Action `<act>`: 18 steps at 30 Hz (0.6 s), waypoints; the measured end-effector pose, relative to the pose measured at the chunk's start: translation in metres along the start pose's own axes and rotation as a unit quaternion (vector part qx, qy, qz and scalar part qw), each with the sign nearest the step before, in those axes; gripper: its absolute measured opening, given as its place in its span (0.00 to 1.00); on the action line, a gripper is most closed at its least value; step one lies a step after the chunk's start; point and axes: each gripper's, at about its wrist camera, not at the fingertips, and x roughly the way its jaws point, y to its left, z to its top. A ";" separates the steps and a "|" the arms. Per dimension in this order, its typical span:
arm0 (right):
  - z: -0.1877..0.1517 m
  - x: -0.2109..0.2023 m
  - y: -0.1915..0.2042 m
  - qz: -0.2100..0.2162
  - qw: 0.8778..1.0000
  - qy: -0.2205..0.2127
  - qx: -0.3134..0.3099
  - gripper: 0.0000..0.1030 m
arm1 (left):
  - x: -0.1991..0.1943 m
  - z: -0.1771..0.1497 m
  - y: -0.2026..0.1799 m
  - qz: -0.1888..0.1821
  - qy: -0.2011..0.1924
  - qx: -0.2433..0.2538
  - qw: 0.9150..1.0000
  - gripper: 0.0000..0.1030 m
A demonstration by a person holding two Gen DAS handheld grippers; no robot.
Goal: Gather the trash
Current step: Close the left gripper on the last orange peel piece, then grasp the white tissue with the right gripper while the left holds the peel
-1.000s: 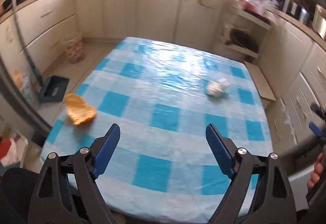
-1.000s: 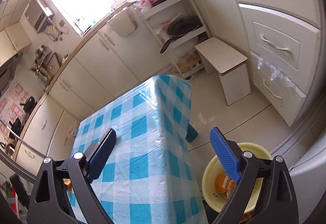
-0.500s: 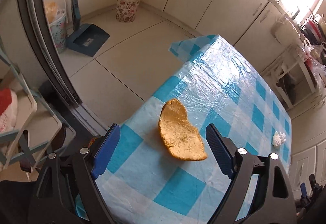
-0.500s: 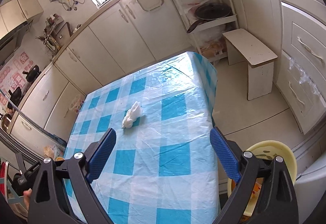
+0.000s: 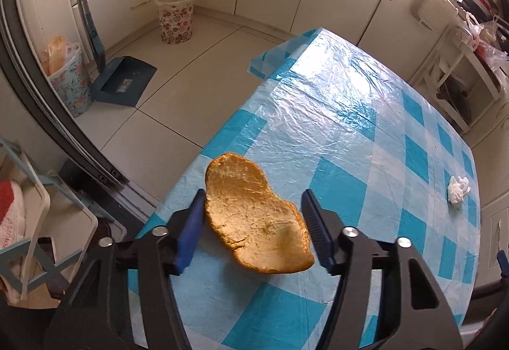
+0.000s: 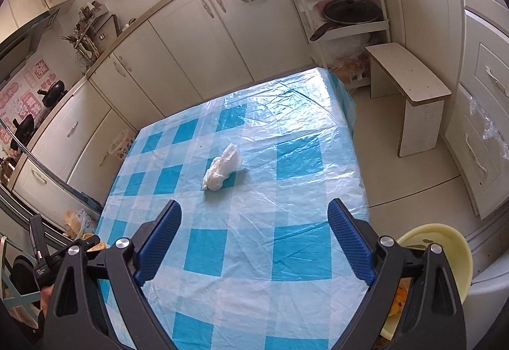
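**Left jaws closing around the peel; tissue not yet approached**

Left gripper: jaws have just been closing, and the orange peel lies between them. Its left edge looks to touch the left pad; a slim gap shows on the right, so I read it as straddled, not yet pinched. The peel sits at the near-left edge of the checked table, curved side up, so a sideways pinch across its width is the natural grip.

Right gripper: jaws spread wide, nothing between them, hanging above the near part of the cloth. The crumpled tissue lies at about 12 o'clock from it, mid-table, well apart.

A yellow basin at 4 o'clock, just off the table edge, already holds scraps; probably the drop point.

Farther off in the left view: a floral bin at 11 o'clock on the floor.
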 end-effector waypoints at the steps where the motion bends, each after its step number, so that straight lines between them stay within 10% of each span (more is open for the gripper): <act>1: 0.000 0.000 0.001 0.000 1.000 0.000 0.000 0.87 | 0.000 0.000 0.000 -0.003 0.001 0.001 1.000 0.35; 6: 0.000 0.003 0.007 0.006 1.000 0.003 -0.005 0.87 | -0.002 -0.003 -0.002 -0.032 0.010 0.000 0.999 0.09; 18: 0.008 0.051 0.045 -0.005 0.998 0.029 -0.048 0.87 | -0.017 -0.022 -0.028 -0.063 0.005 0.046 0.997 0.06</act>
